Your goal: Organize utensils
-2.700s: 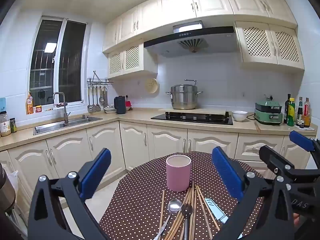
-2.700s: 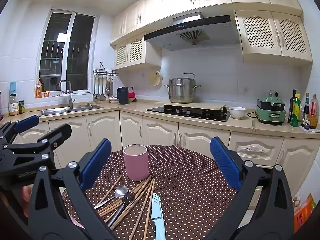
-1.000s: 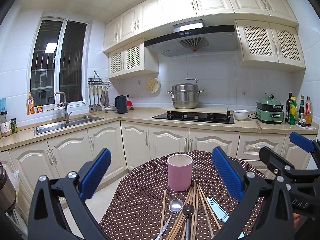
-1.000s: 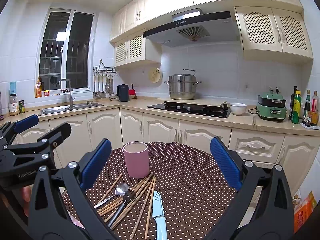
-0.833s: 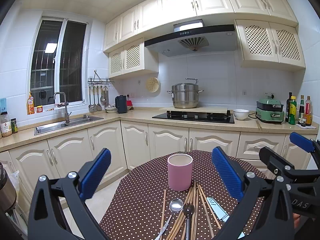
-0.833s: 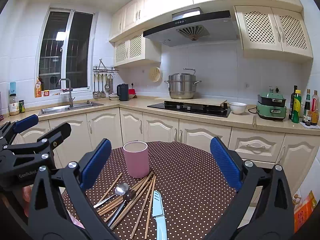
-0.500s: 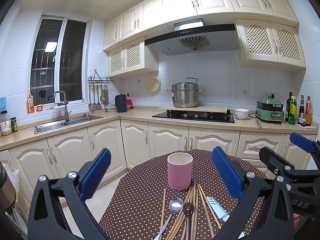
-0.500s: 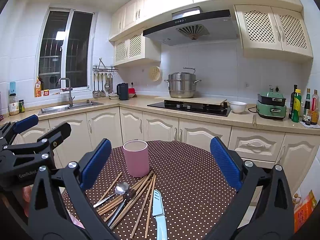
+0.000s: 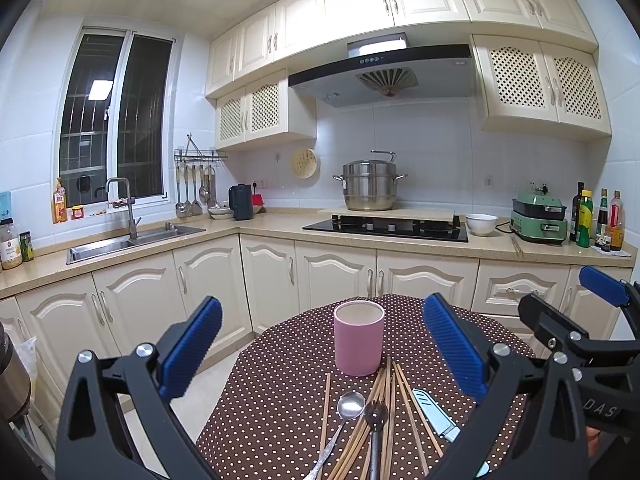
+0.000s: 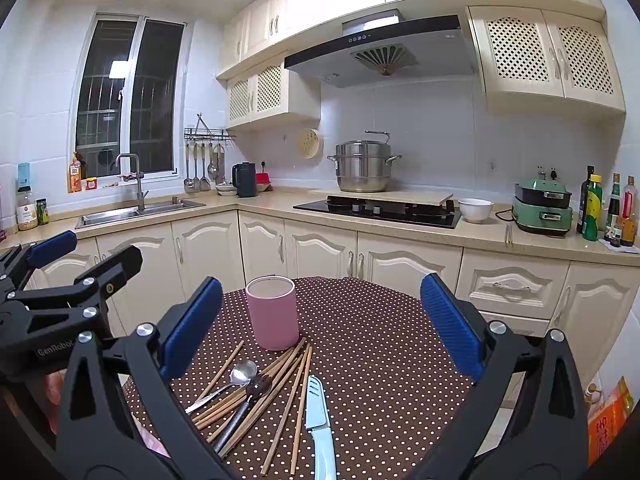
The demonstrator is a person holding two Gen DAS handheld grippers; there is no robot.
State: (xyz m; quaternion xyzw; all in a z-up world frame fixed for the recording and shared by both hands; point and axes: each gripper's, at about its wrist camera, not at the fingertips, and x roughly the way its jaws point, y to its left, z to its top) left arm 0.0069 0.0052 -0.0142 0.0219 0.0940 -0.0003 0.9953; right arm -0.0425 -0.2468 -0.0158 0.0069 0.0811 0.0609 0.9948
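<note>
Well below both grippers' wide-apart fingers (image 9: 192, 344) (image 10: 448, 328), loose chopsticks (image 10: 280, 392) lie beside the pink cup (image 10: 273, 312).

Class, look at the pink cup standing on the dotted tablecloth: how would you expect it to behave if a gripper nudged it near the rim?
The pink cup stands upright and is taller than it is wide, so a push near the rim would probably tip it rather than slide it. It looks empty, so likely light. If it fell, its round wall could let it roll toward the chopsticks.
</note>
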